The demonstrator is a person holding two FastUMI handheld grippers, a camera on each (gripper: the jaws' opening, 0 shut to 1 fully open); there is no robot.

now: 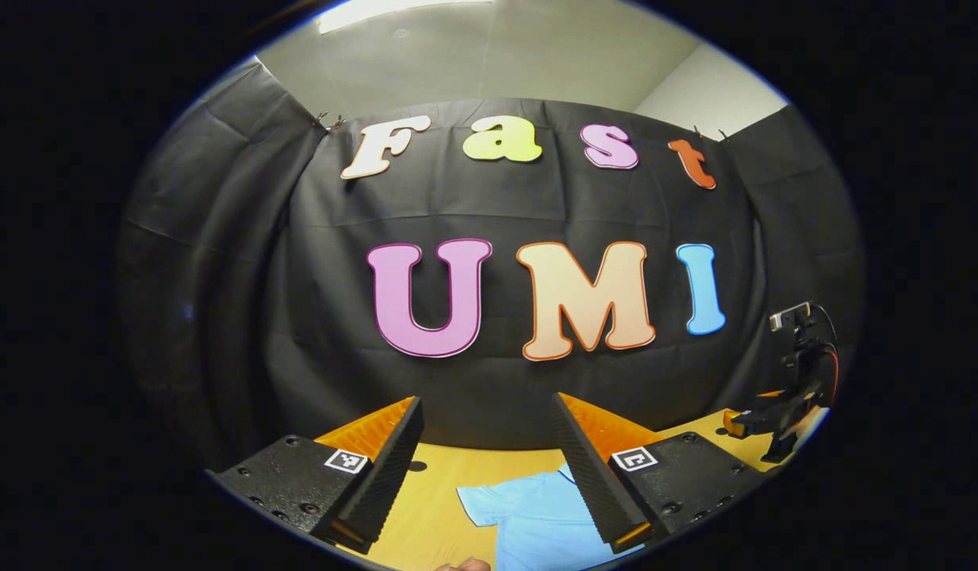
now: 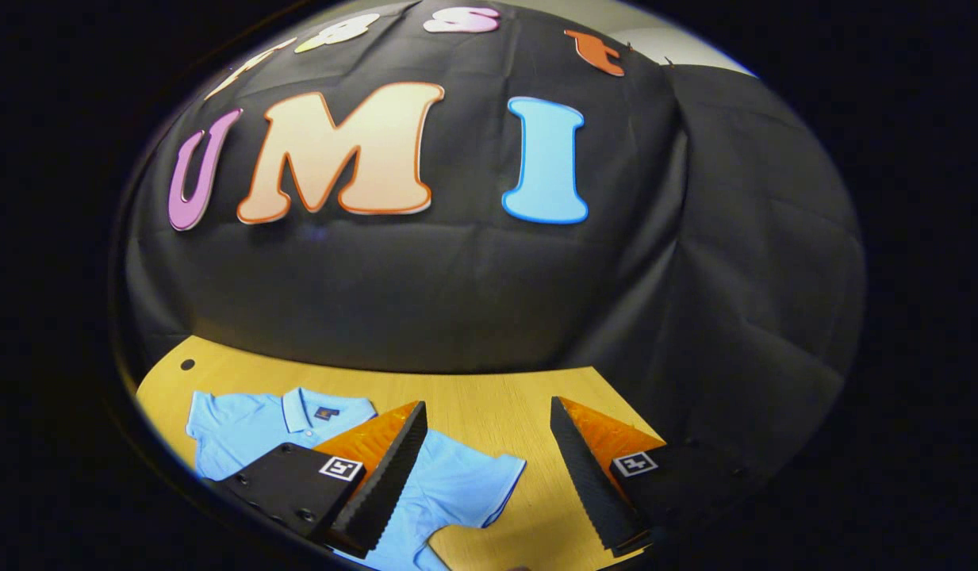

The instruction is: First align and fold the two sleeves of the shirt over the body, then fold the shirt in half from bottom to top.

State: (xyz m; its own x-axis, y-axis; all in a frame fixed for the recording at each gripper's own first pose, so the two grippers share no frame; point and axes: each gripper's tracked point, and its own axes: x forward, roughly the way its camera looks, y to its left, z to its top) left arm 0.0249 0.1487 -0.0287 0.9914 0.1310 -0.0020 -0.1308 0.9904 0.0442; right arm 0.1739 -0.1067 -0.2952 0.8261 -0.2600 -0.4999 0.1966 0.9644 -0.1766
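A light blue polo shirt (image 2: pixel 457 484) lies flat on the wooden table (image 2: pixel 243 373), collar (image 2: pixel 314 412) toward the black wall and both short sleeves spread out. My right gripper (image 2: pixel 487 404) hovers open above the shirt's near sleeve (image 2: pixel 492 476), one finger over the cloth and the other over bare wood. In the left gripper view the shirt (image 1: pixel 536 515) shows low between the fingers of my left gripper (image 1: pixel 486 400), which is open, holds nothing and looks mostly at the wall. Far right in that view is the other gripper (image 1: pixel 762 420).
A small camera on a stand (image 1: pixel 794 325) sits at the table's right end by the wall. A round hole (image 2: pixel 187 365) marks the tabletop's far left corner. A person's fingertip (image 1: pixel 465 565) shows at the bottom edge. Black cloth walls enclose the table.
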